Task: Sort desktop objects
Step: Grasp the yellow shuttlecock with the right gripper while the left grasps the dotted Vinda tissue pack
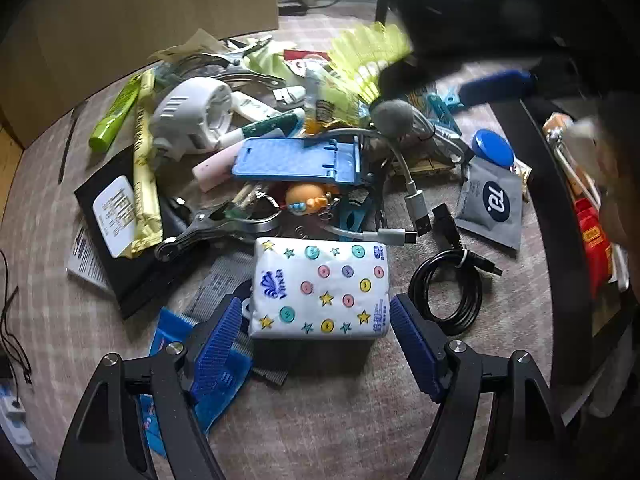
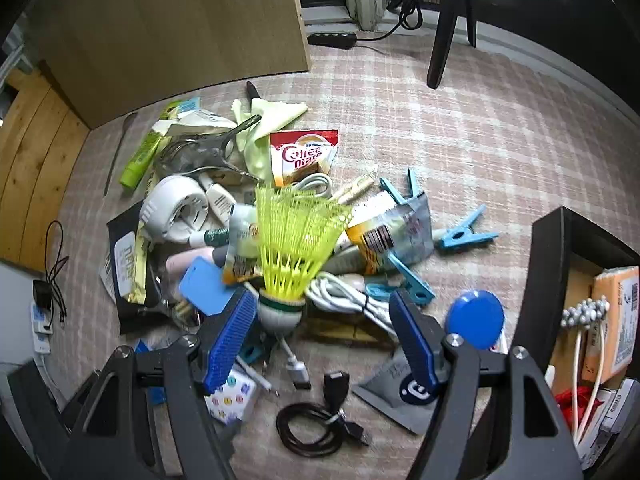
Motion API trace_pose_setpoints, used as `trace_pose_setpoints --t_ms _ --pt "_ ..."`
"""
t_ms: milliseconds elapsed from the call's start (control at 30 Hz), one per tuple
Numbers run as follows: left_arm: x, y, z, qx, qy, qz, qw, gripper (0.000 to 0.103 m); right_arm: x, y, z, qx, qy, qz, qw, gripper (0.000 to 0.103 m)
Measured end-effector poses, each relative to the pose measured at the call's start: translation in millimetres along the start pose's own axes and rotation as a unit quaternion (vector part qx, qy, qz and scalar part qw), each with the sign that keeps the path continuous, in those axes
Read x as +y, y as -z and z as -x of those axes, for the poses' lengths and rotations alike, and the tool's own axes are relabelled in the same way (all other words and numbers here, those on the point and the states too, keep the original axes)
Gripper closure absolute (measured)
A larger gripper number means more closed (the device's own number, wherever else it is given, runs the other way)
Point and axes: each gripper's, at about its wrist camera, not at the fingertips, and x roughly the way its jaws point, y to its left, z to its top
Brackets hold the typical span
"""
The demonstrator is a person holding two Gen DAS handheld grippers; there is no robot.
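Observation:
A white tissue pack point(image 1: 320, 288) printed with stars and buttons lies on the checked cloth at the near edge of a pile of small objects. My left gripper point(image 1: 316, 302) points down over it, open, one blue pad point(image 1: 218, 344) on each side and neither pressing it. In the right wrist view a yellow shuttlecock point(image 2: 298, 236) stands with its white cork point(image 2: 280, 312) between the fingers of my right gripper point(image 2: 322, 298). That gripper is open wide; the cork sits close to the left pad point(image 2: 234, 336), far from the right one. The tissue pack point(image 2: 232, 400) shows below that left finger.
A black box point(image 2: 560, 236) holding packets stands at the right. A coiled black cable point(image 1: 444, 292), a grey sachet point(image 1: 492, 204), a blue phone stand point(image 1: 296, 158) and a white fan point(image 1: 192, 116) crowd the pile. A wooden cabinet point(image 2: 180, 20) stands behind.

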Motion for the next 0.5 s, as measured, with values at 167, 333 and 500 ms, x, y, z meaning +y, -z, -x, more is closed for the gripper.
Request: trace_pose_setpoints --t_ms 167,333,500 --pt "-5 -7 -14 0.004 -0.010 -0.008 0.9999 0.028 3 -9 -16 0.020 0.000 0.000 1.000 0.044" --pt "-1 -7 -19 0.000 -0.001 0.005 1.0000 0.031 5 -11 -22 0.026 -0.010 -0.005 1.000 0.058" --pt "9 -5 -18 -0.009 0.012 0.017 0.9997 0.032 11 -12 -16 0.019 -0.017 0.006 1.000 0.075"
